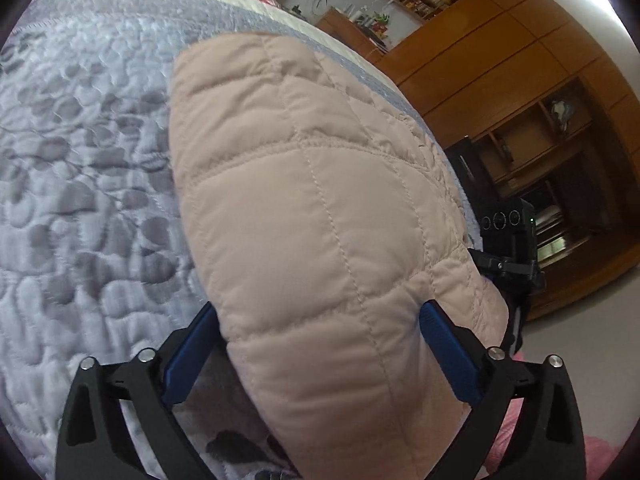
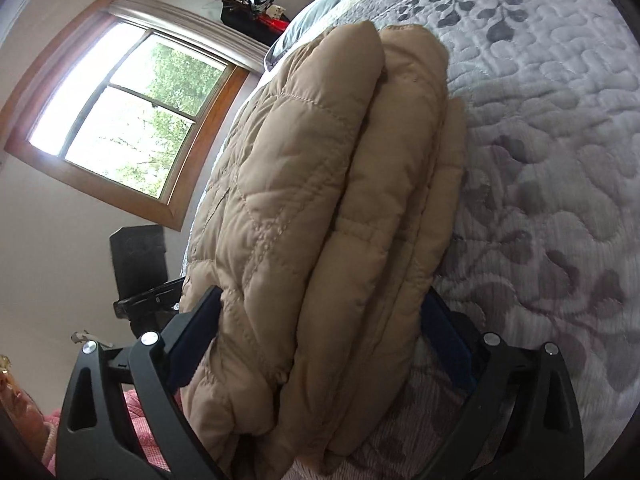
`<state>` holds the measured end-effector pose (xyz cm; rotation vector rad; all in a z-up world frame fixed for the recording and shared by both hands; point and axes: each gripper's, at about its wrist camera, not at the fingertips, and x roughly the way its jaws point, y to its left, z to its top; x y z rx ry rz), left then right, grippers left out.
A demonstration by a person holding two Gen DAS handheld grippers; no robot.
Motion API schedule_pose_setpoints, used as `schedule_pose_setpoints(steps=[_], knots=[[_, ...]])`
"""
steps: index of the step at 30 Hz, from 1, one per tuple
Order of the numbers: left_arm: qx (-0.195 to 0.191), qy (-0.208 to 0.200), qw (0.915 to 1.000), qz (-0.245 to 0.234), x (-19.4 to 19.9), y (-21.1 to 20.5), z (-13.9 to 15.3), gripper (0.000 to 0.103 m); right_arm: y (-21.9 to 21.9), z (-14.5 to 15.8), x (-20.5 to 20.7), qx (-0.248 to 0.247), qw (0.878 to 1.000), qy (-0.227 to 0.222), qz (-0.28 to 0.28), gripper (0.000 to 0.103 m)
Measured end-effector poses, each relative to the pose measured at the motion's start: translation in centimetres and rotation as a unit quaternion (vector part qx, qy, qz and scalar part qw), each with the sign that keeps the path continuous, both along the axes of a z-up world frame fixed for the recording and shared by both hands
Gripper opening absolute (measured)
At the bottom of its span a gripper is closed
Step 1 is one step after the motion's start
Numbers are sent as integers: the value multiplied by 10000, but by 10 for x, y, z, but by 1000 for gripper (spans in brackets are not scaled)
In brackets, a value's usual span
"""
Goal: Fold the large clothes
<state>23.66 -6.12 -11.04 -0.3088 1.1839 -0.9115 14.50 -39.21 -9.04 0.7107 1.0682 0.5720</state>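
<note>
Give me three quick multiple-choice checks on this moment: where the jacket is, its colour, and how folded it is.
1. The quilted jacket lies on:
A. the floor
B. the bedspread
C. a chair
2. Its colour:
A. beige
B. navy
C. red
3. Its state:
A. spread flat
B. hanging
C. folded into stacked layers

Answers: 1 B, grey leaf-patterned quilt surrounds it; 2 A, pale tan fabric in both views; 3 C, the right wrist view shows several layers edge-on between the right gripper fingers; the left gripper straddles the bundle too.
</note>
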Motion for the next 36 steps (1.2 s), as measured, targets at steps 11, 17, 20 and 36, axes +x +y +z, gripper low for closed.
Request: schedule_pose_setpoints(steps=[11, 17, 20, 36], knots=[[-6, -524, 9986, 95, -12, -18, 11, 76, 26, 7, 7, -101, 9988, -369, 297, 54], [-230, -1032, 9943, 129, -23, -11, 39, 62, 30, 37, -3, -270, 9950, -905, 325, 41], [-261, -1371, 9900, 184, -25, -8, 60, 62, 39, 55, 0, -367, 9924, -1111, 383, 41], [-273, -1507, 9824, 1074, 87, 62, 79, 63, 67, 72, 54, -729, 9845, -1288, 946, 41]])
